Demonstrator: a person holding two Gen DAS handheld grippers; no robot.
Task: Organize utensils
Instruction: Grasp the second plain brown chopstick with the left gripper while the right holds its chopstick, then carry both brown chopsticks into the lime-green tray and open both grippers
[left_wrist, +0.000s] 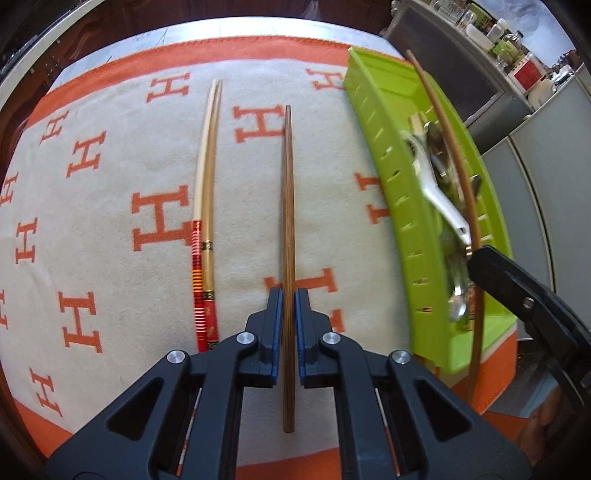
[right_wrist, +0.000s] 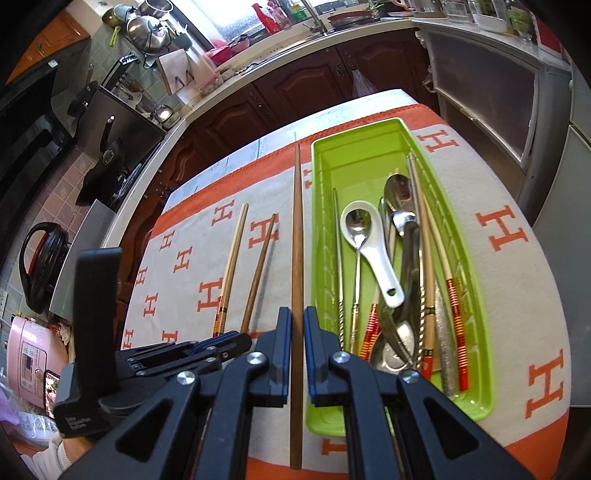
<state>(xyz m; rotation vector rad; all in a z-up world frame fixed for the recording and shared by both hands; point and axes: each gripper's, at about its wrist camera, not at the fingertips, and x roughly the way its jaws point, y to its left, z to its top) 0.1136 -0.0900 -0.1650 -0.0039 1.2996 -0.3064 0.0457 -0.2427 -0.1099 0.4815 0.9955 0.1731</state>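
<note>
My left gripper is shut on a dark brown chopstick that points away over the H-patterned cloth. A pair of pale chopsticks with red decorated ends lies just left of it. My right gripper is shut on a second brown chopstick, beside the left wall of the green tray. The tray holds a white ceramic spoon, metal spoons and several chopsticks. In the right wrist view the left gripper sits low at the left. The right gripper shows over the tray.
The cloth covers a small table whose far edge faces dark wood cabinets. A pink rice cooker and a black kettle stand off to the left. A person's sleeve shows at the bottom left.
</note>
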